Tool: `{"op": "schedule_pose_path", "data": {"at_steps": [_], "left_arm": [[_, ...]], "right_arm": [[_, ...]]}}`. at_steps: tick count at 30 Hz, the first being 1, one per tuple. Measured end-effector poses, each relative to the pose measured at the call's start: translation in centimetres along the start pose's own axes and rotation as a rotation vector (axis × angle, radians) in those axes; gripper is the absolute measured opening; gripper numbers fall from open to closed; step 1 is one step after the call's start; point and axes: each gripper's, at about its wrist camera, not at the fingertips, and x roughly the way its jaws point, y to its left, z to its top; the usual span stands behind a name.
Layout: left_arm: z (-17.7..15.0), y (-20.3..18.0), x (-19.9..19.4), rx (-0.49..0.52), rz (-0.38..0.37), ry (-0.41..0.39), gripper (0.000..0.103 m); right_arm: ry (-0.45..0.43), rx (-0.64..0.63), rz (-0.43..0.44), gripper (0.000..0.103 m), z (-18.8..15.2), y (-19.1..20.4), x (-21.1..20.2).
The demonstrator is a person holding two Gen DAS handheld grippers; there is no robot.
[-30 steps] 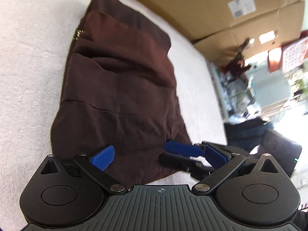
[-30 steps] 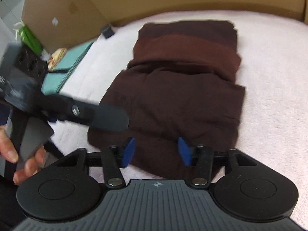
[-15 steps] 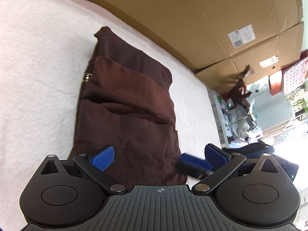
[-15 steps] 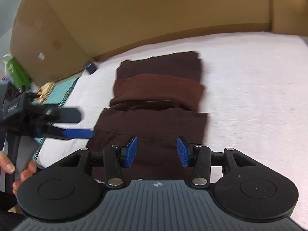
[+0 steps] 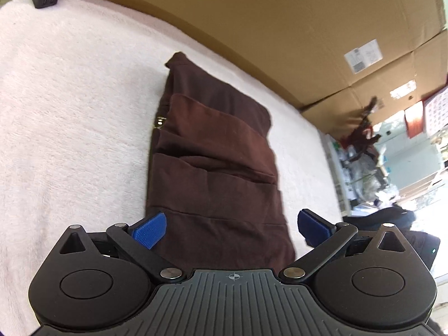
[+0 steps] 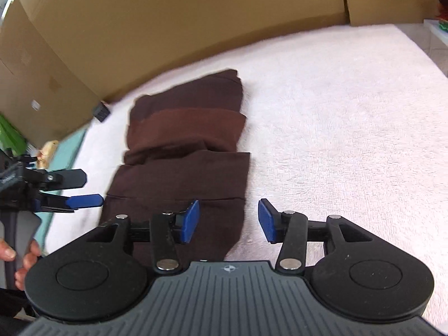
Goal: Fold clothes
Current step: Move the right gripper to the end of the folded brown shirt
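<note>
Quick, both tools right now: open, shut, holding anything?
Left tool: open, holding nothing, above the brown garment's near end.
Right tool: open, holding nothing, over the garment's near right edge.

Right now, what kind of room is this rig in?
Probably a makeshift lab or storeroom, not a home bedroom. A brown garment lies on a pale fleece cover, flattened cardboard boxes wall the work surface, and cluttered shelves show behind.

brown garment (image 5: 215,173) on pale towel (image 5: 70,128).
</note>
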Motion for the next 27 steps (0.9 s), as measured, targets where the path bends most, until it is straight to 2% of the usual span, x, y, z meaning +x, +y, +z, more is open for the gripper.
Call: {"op": "schedule_pose_path", "data": {"at_steps": [2,4,7,9,10,13,15,17,19,21,24,26,27], "left_arm": [[-0.4,-0.2,0.0,-0.003,-0.022,0.013,0.103],[-1.0,0.0,0.5,-0.006,-0.023,0.033,0.103],[-1.8,0.4,1.2,-0.010,-0.024,0.063,0.103],[-2.4,0.6,1.7,-0.013,-0.025,0.083,0.103],[-2.6,0.7,1.9,-0.015,-0.025,0.094,0.103],[-3.1,1.1,1.8,-0.024,-0.008,0.105,0.103],[-2.8,1.0,0.5,-0.007,0.048,0.085,0.103],[-2.6,0.1,-1.1,0.087,0.108,0.070,0.103],[-2.9,-1.3,-2.1,0.248,0.186,0.077,0.103],[-3.8,-3.1,-2.1,0.446,0.256,0.113,0.103],[-6.1,-4.5,-1.2,0.711,0.299,0.212,0.103],[-7.2,-4.8,-0.3,0.782,0.294,0.251,0.103],[-7.4,-4.8,0.0,0.780,0.295,0.250,0.103]], "right_arm": [[0.019,-0.049,0.050,0.061,-0.6,1.6,0.1],[0.064,-0.097,0.095,0.061,-1.3,3.2,1.1],[0.139,-0.127,0.069,0.061,-2.7,3.9,3.2],[0.119,-0.086,0.083,0.058,-3.1,2.6,3.1],[0.118,-0.063,0.080,0.051,-2.9,2.0,2.8],[0.113,-0.071,-0.070,0.056,-2.4,0.6,1.8],[0.077,-0.085,-0.072,0.057,-2.1,0.0,0.4],[0.049,-0.176,-0.078,0.057,-2.2,0.8,-0.9],[0.028,-0.284,-0.088,0.057,-2.4,1.8,-2.0],[0.053,-0.476,-0.110,0.057,-3.4,3.7,-2.0],[0.107,-0.676,-0.069,0.053,-4.9,5.6,-1.3],[0.140,-0.797,-0.044,0.053,-5.9,6.7,-0.9],[0.149,-0.825,-0.040,0.053,-6.2,7.2,-0.8]]}}
